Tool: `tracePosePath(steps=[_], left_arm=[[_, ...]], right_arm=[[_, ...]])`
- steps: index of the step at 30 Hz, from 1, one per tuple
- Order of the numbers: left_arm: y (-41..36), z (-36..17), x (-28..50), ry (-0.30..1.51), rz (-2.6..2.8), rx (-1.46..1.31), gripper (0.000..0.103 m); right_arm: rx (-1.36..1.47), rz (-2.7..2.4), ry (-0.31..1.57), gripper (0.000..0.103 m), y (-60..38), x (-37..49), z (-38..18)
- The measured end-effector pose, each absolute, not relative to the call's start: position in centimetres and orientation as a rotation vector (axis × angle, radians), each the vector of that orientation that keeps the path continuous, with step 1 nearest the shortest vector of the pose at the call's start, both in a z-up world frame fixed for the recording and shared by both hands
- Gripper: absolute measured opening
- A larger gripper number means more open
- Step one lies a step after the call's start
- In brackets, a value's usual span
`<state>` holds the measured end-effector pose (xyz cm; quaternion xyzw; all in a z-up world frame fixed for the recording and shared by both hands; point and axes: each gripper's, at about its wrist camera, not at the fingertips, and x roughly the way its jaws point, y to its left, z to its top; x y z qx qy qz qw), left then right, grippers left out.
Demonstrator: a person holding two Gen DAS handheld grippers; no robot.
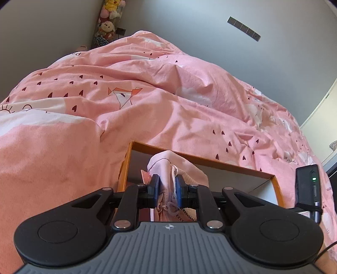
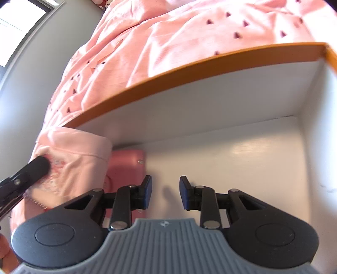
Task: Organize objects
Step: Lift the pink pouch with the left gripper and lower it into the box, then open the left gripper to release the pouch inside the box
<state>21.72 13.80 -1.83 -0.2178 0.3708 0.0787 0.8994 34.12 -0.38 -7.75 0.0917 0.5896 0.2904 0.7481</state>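
A bedroom in a home

A rumpled pink duvet (image 1: 147, 101) printed with hearts and clouds covered the bed, stuffed toys (image 1: 108, 19) were piled in the corner by grey walls (image 1: 210, 27), and a window (image 2: 19, 23) let in daylight.

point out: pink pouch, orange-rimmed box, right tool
pink pouch (image 1: 166, 166), left wrist view: fabric above the left tool's (image 1: 167, 187) pads.
orange-rimmed box (image 2: 189, 65), right wrist view: far orange rim.
right tool (image 2: 165, 192), right wrist view: gap midway between open fingertips.
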Motion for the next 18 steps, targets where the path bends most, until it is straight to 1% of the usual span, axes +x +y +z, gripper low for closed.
tracePosePath(steps=[10, 15, 17, 18], left_arm=[[11.8, -3.6, 23.0, 0.822, 0.255, -0.268, 0.02], [10.6, -3.6, 23.5, 0.84, 0.263, -0.161, 0.03], [10.5, -3.4, 23.3, 0.836, 0.249, -0.145, 0.038], [10.5, -3.2, 23.1, 0.833, 0.249, -0.139, 0.039]], right_arm=[[0.231, 0.708, 1.292, 0.03, 0.5, 33.6, -8.8], [0.22, 0.709, 1.28, 0.029, 2.2, 33.5, -9.2], [0.218, 0.699, 1.283, 0.029, 2.9, 33.7, -9.4], [0.22, 0.699, 1.283, 0.029, 2.9, 33.7, -9.4]])
